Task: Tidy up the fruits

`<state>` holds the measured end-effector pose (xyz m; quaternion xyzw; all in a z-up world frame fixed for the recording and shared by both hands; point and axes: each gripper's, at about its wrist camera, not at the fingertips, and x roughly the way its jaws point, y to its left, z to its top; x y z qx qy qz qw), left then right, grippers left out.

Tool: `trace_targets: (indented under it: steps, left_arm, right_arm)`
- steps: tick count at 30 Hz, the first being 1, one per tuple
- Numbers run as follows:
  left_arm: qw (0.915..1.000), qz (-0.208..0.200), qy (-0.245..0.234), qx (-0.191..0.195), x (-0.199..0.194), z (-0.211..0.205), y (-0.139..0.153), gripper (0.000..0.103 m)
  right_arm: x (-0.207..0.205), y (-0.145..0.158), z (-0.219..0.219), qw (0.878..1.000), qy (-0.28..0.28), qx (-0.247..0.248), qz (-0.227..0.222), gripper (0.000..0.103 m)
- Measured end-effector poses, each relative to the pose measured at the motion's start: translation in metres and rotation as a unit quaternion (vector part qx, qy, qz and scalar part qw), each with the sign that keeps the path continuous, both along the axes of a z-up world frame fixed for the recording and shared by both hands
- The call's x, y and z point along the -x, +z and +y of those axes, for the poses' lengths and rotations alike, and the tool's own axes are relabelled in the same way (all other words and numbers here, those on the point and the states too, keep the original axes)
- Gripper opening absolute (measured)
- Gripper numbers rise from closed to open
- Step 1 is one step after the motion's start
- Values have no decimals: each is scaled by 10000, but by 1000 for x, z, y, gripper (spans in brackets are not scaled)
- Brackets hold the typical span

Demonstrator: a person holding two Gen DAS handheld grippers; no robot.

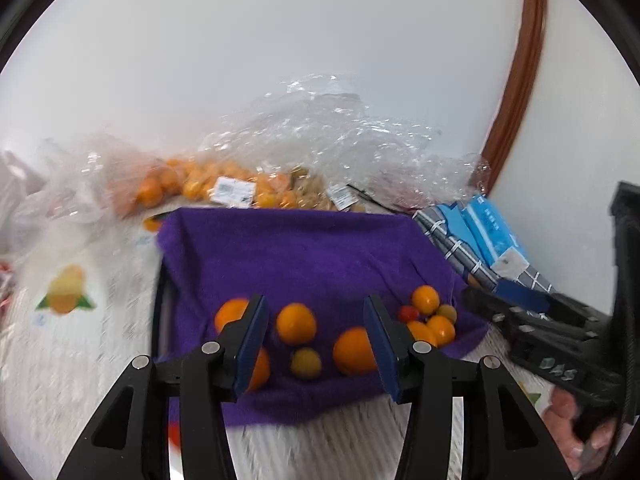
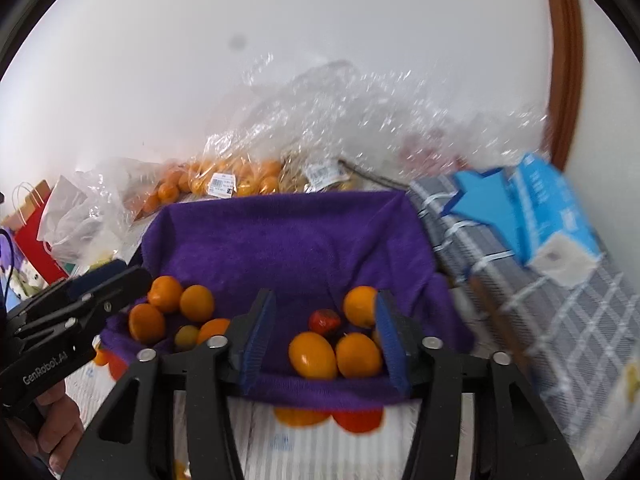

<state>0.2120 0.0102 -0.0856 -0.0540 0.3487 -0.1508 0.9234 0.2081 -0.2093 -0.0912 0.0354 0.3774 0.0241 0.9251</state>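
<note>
Right wrist view: my right gripper (image 2: 325,340) hangs part-open and empty over the purple-lined tray (image 2: 280,236), oranges (image 2: 336,354) below its fingertips. My left gripper (image 1: 316,344) is likewise empty, so I judge I'm between placements; next I need another fruit from the bagged oranges (image 2: 224,182) beyond.

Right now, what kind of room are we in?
Probably a home, on a table by a white wall: clear plastic shopping bags of oranges, a purple towel holding loose fruit, and a blue tissue box.

The right tool (image 2: 324,340) is open above the purple towel (image 2: 288,240); nothing sits between its pads. Oranges (image 2: 312,354) and a red fruit (image 2: 324,320) lie on the towel. Left tool (image 2: 108,280) at left.
</note>
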Motion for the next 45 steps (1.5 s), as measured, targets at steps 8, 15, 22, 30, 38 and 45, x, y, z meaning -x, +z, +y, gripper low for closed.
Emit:
trace_targets:
  steps: [8, 15, 22, 30, 38, 45]
  left_arm:
    - [9989, 101, 352, -290, 71, 4, 28, 56]
    - [9964, -203, 712, -410, 136, 1, 63, 68]
    - [9956, -449, 696, -435, 189, -7, 89, 83]
    - [9938, -559, 853, -434, 218, -16, 94, 88]
    - [9926, -536, 948, -528, 223, -21, 91, 88]
    - [9913, -576, 992, -638, 225, -23, 93, 88]
  right_arm:
    - [77, 45, -6, 9996, -70, -287, -43, 65]
    - [142, 66, -9, 9991, -337, 184, -151, 80]
    - [200, 80, -18, 9966, -560, 456, -389, 98]
    - [233, 90, -29, 9957, -723, 327, -472, 98]
    - [244, 96, -29, 9949, -748, 398, -542, 98]
    - [251, 98, -28, 9949, -716, 348, -616, 98]
